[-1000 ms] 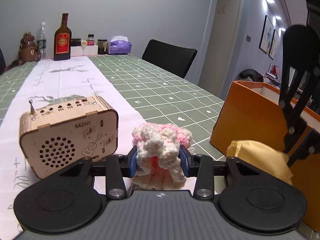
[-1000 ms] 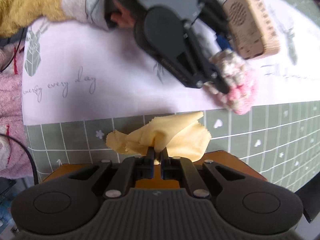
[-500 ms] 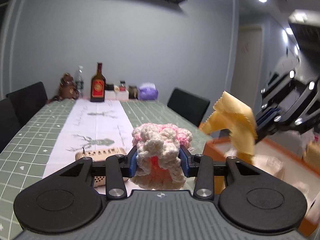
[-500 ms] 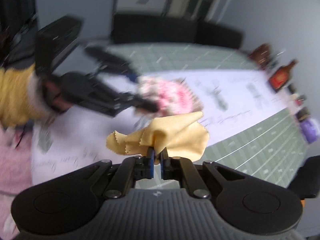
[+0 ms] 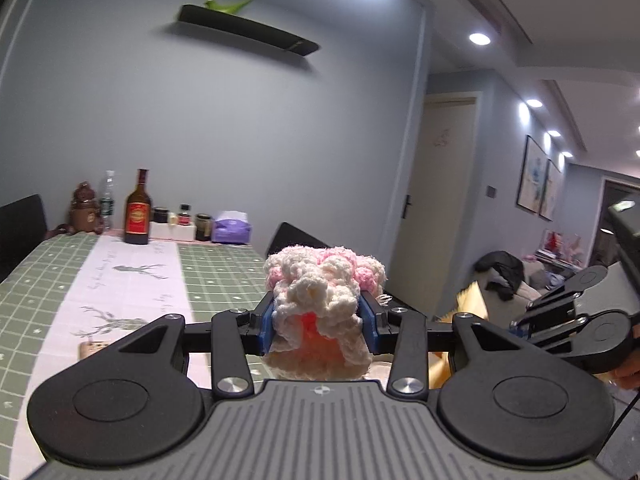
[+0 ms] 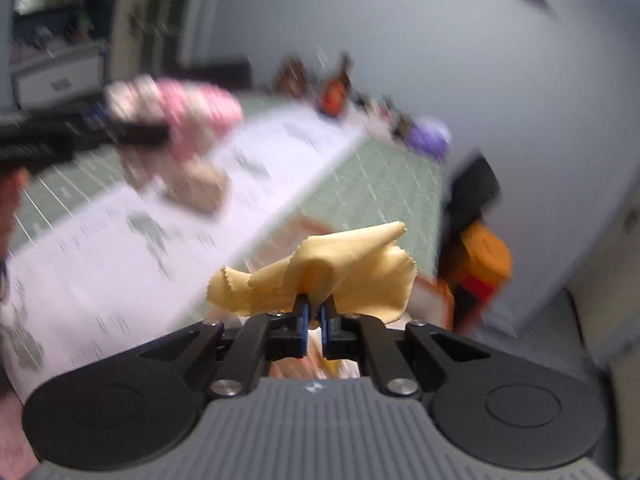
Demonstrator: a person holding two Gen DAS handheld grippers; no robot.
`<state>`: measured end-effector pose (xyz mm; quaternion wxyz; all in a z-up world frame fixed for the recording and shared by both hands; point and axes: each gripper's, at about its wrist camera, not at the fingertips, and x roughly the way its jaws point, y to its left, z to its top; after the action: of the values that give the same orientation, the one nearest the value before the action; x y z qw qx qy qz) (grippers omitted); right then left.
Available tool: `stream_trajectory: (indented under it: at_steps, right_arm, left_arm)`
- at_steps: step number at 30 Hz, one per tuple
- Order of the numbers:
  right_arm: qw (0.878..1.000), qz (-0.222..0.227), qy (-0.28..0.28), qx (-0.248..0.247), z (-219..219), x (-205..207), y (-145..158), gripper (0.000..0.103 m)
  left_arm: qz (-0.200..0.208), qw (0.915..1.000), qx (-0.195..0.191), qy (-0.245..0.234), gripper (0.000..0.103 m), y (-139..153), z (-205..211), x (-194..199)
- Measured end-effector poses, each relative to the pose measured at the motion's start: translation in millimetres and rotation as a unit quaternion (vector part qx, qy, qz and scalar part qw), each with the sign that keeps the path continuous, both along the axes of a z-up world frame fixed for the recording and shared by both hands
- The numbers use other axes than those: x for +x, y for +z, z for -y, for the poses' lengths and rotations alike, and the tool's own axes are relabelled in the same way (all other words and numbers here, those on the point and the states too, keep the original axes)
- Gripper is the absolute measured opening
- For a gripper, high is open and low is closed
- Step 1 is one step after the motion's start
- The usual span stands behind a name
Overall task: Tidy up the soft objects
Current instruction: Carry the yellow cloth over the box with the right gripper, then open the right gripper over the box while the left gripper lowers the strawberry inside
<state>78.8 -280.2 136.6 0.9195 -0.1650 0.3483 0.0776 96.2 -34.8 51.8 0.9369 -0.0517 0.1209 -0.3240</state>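
Note:
A cream-and-pink crochet piece [image 5: 320, 300] is pinched between the blue pads of my left gripper [image 5: 320, 322], which holds it in the air above the table. In the blurred right wrist view the same crochet piece [image 6: 176, 108] shows at the upper left in the left gripper [image 6: 132, 134]. My right gripper [image 6: 315, 314] is shut on a yellow cloth [image 6: 340, 268] with zigzag edges, over an orange box [image 6: 442, 300]. From the left wrist view the right gripper [image 5: 516, 326] is at the right edge, with a corner of the yellow cloth [image 5: 472, 300] showing.
A table [image 5: 224, 276] with a green checked cloth and a white runner stretches away. A wooden radio [image 6: 196, 190] sits on the runner. A brown bottle [image 5: 137, 208], jars and a purple tissue box [image 5: 232, 232] stand at the far end. A black chair [image 5: 292, 240] stands beside the table.
Both grippers have risen from the table with their loads. The left view now looks level across the room, and the box has left it. The right gripper has rolled and swung over the box.

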Motion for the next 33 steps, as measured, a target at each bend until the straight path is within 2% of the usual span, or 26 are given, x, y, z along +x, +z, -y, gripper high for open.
stream_trajectory:
  at_steps: [3,5,8,13,16,18,21,24,26,28,31,33]
  right_arm:
    - [0.996,-0.070,-0.046,0.003,27.3,-0.6,-15.6,0.003]
    - [0.994,-0.092,-0.044,-0.037,35.0,-7.8,-35.0,0.003]
    - [0.990,-0.127,-0.004,-0.066,36.2,-11.4,-52.6,0.003]
    - [0.972,-0.204,0.063,-0.097,22.0,-1.0,-96.2,0.003]
    - [0.966,-0.225,0.077,-0.106,15.8,11.7,-113.2,0.004]
    - [0.965,-0.238,0.081,-0.074,18.9,19.9,-112.2,0.003]
    - [0.963,-0.242,0.075,-0.089,22.0,31.0,-117.5,0.003]
    - [0.957,-0.271,0.068,-0.079,26.7,45.8,-131.7,0.003]
    - [0.955,-0.275,0.072,-0.081,26.0,48.1,-138.8,0.004]
    - [0.955,-0.282,0.072,-0.062,26.4,50.1,-142.5,0.004]
    - [0.955,-0.281,0.077,-0.052,27.4,46.6,-143.1,0.009]
    - [0.957,-0.278,0.074,-0.042,30.7,42.5,-139.5,0.024]
  left_arm:
    - [0.003,0.9996,0.008,-0.025,0.048,-6.3,19.0,-6.7]
    - [-0.001,0.9991,0.017,-0.038,0.048,-12.3,30.7,-9.5]
    - [-0.009,0.9982,0.035,-0.048,0.048,-21.9,45.6,-9.5]
    - [-0.026,0.9957,0.066,-0.059,0.048,-37.8,61.7,-11.1]
    - [-0.034,0.9943,0.082,-0.059,0.048,-45.8,68.1,-11.4]
    - [-0.041,0.9935,0.087,-0.060,0.048,-49.3,70.6,-11.5]
    - [-0.045,0.9914,0.104,-0.065,0.048,-52.3,75.0,-12.2]
    - [-0.046,0.9905,0.111,-0.068,0.048,-53.0,78.9,-14.6]
    - [-0.045,0.9903,0.113,-0.067,0.048,-53.4,81.1,-14.4]
    - [-0.047,0.9899,0.117,-0.065,0.048,-54.0,83.6,-13.0]
    - [-0.051,0.9885,0.125,-0.069,0.048,-54.8,86.9,-12.3]
    - [-0.051,0.9880,0.129,-0.069,0.048,-55.3,88.3,-11.6]
